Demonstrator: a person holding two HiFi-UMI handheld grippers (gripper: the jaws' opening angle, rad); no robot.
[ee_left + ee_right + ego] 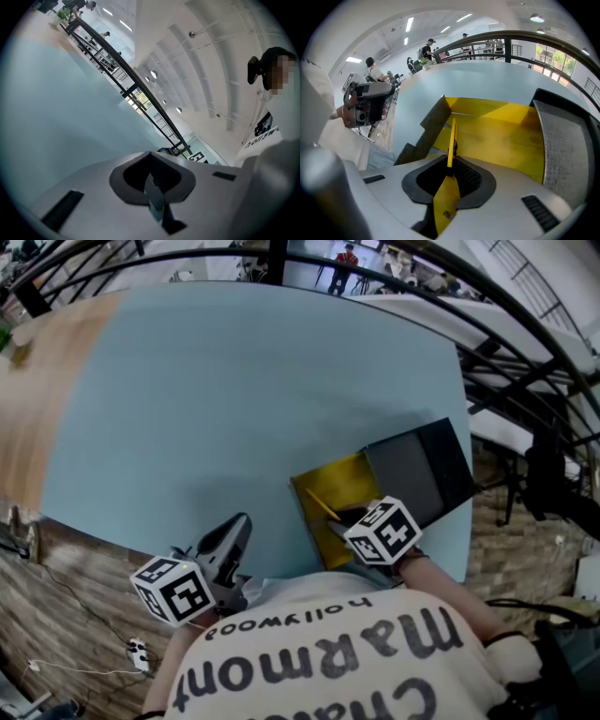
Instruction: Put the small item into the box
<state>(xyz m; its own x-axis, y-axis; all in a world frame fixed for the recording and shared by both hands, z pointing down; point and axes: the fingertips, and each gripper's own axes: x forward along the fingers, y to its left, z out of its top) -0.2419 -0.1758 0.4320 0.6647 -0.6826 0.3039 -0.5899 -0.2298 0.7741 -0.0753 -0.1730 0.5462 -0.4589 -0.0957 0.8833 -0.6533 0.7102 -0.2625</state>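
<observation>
The small yellow strip (451,136) stands on edge, clenched between the fingers of your right gripper (449,160). It is over the yellow-lined inside of the open box (506,140), with the lid (562,150) folded back at the right. You're at the placing step. The next move likely calls for lowering slightly and releasing, clear of the near wall. Your left gripper (236,529) hangs by the counter's (234,381) near edge, fingers pressed together on nothing.
</observation>
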